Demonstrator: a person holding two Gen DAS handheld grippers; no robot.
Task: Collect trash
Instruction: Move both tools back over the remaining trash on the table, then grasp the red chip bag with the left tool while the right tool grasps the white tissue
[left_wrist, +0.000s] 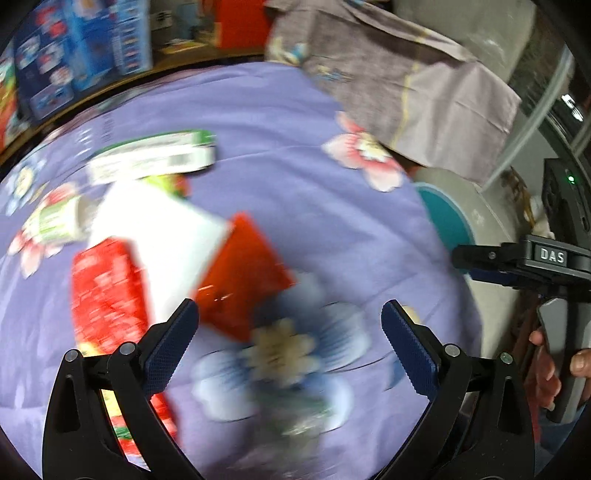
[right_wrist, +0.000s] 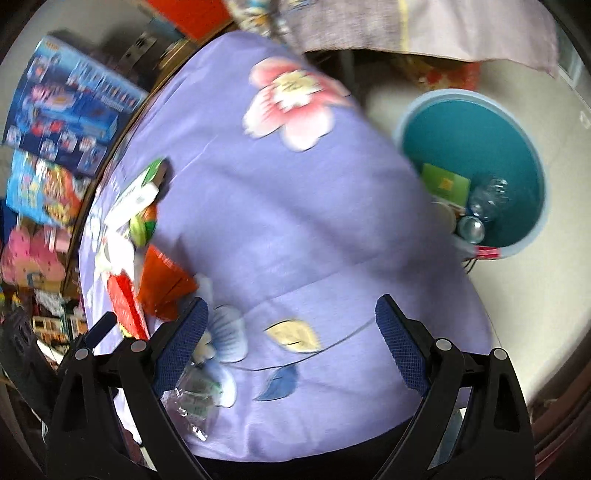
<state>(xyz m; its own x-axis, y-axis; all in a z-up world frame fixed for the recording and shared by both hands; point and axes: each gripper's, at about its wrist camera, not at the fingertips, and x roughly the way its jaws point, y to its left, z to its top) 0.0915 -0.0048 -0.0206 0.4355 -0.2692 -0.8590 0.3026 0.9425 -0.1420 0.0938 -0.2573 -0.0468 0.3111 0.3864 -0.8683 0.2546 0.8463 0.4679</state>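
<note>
Trash lies on a purple flowered cloth (left_wrist: 280, 206): a white paper (left_wrist: 162, 236), an orange-red wrapper (left_wrist: 243, 273), a red printed packet (left_wrist: 107, 295), a green-and-white box (left_wrist: 155, 157) and a clear crinkled wrapper (left_wrist: 295, 421). My left gripper (left_wrist: 290, 343) is open and empty above the cloth, just right of the pile. My right gripper (right_wrist: 291, 347) is open and empty over the cloth; the clear wrapper (right_wrist: 192, 402) lies by its left finger. A teal bin (right_wrist: 472, 140) on the floor to the right holds a green card (right_wrist: 445, 182) and a clear bottle (right_wrist: 487, 199).
Colourful toy boxes (right_wrist: 70, 110) stand beyond the cloth's far left edge. A grey-pink draped cloth (left_wrist: 406, 81) lies at the back right. The right gripper's body (left_wrist: 546, 266) and a hand (left_wrist: 554, 369) show at the left wrist view's right edge. Both views are motion-blurred.
</note>
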